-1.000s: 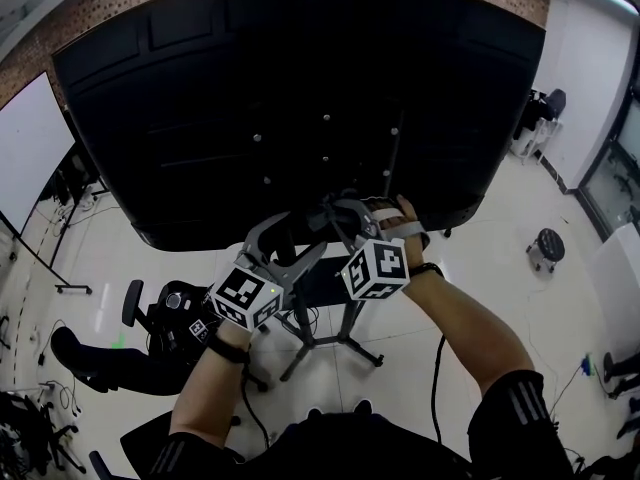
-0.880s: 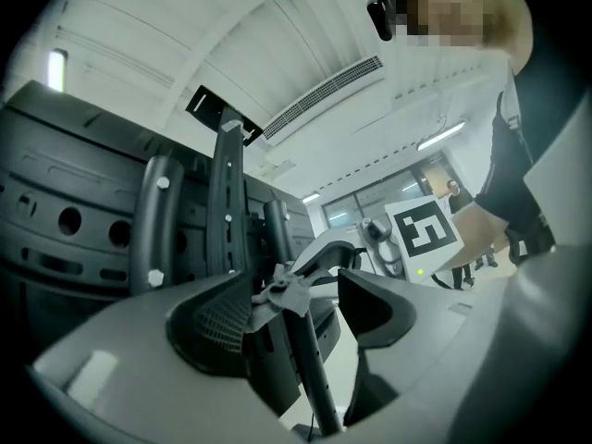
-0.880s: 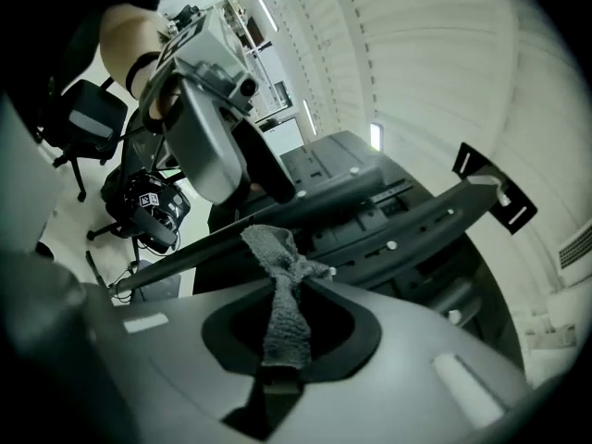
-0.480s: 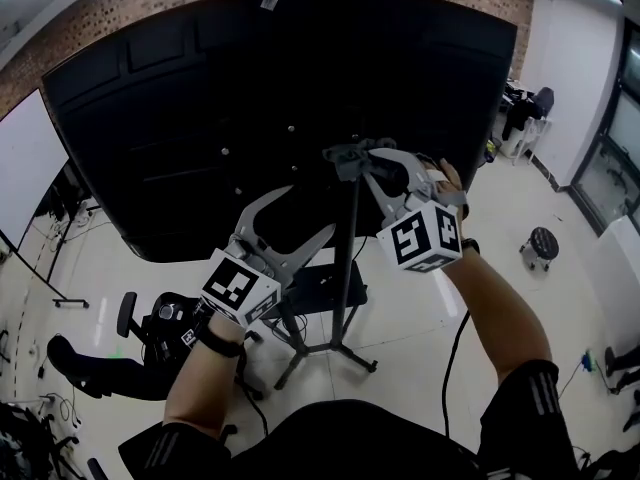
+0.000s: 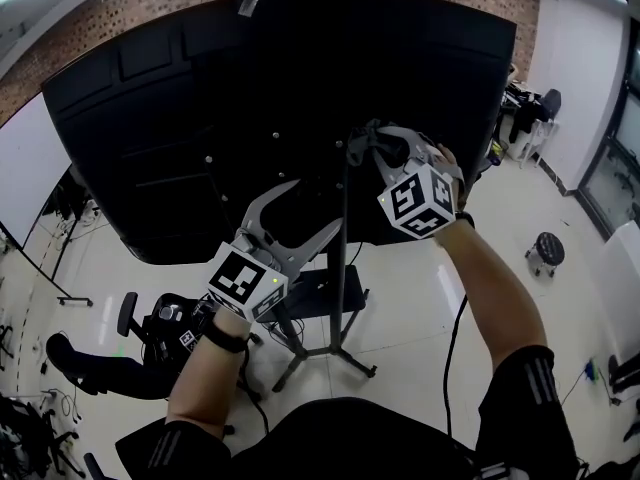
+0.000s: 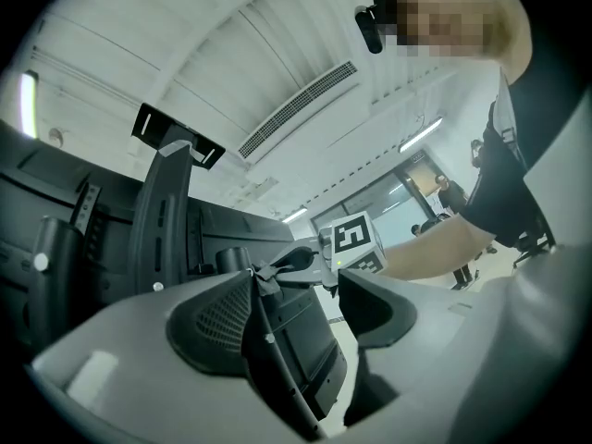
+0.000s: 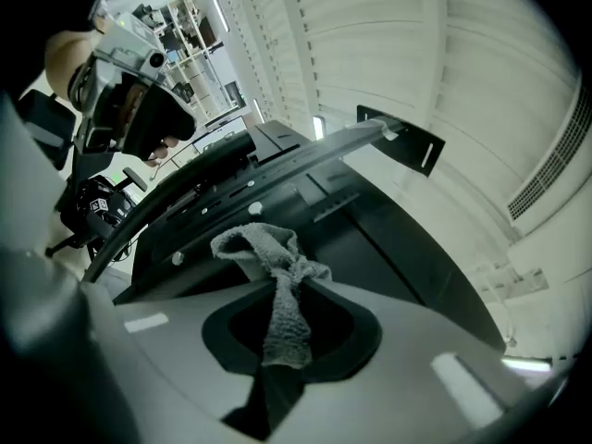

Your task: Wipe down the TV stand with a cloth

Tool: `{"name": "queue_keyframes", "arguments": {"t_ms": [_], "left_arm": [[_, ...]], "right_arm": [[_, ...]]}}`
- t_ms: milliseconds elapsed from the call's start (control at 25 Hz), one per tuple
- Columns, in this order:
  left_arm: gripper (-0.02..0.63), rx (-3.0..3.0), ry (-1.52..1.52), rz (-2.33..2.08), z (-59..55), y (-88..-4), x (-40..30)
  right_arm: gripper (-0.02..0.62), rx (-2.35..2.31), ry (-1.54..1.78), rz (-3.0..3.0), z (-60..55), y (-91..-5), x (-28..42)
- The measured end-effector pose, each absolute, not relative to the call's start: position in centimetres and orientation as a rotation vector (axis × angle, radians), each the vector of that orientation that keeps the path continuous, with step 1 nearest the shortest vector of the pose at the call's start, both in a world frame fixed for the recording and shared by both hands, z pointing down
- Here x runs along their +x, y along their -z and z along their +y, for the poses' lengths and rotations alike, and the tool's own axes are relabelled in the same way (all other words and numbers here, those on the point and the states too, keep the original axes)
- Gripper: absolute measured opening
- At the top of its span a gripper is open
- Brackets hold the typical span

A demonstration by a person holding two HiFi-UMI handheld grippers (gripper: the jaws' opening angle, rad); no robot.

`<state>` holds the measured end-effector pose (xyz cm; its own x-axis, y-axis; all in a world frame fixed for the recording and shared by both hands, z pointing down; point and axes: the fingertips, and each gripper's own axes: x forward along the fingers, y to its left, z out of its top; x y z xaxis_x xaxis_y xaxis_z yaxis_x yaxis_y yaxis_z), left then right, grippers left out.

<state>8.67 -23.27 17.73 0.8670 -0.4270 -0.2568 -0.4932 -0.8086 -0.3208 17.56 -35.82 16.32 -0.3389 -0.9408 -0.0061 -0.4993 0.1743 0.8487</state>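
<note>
The TV stand's black upright pole [image 5: 343, 268] rises to the back of a big black TV [image 5: 200, 98]. My right gripper [image 5: 366, 146] is high up at the pole, shut on a grey cloth [image 7: 264, 248] whose bunched end sticks out past the jaws toward the TV's back panel [image 7: 370, 229]. In the left gripper view the cloth [image 6: 269, 271] touches the dark pole. My left gripper [image 5: 312, 210] sits lower and left of the pole, open, with a dark upright part of the stand [image 6: 287, 359] between its spread jaws; I cannot tell if they touch it.
The stand's tripod legs [image 5: 330, 353] and a small black shelf [image 5: 320, 288] stand on the white floor below. A black office chair [image 5: 150, 323] lies at lower left, a round stool [image 5: 545, 248] at right, a whiteboard [image 5: 25, 158] at far left.
My right gripper has risen along the pole with the cloth, from beside the left gripper to well above it. The left gripper has kept roughly its place.
</note>
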Motion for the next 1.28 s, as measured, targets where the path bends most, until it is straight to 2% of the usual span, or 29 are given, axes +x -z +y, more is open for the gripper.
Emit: {"name": "queue_keyframes", "arguments": {"t_ms": [800,920,1280], "left_arm": [[0.321,-2.707,-0.242,0.649,-25.8,-19.4,14.4],[0.321,-2.71,-0.245,0.648,-25.7,-19.6,14.6],[0.321,-2.706,-0.234,0.71,-25.1,-19.6,13.6]], "right_arm": [[0.038,1.555,0.974,-1.809,-36.6,-16.3,30.5],[0.038,1.539,1.013,-1.867,-35.3,-16.0,29.2],[0.038,1.264,1.103,-2.084,-34.0,-18.5,17.7]]}}
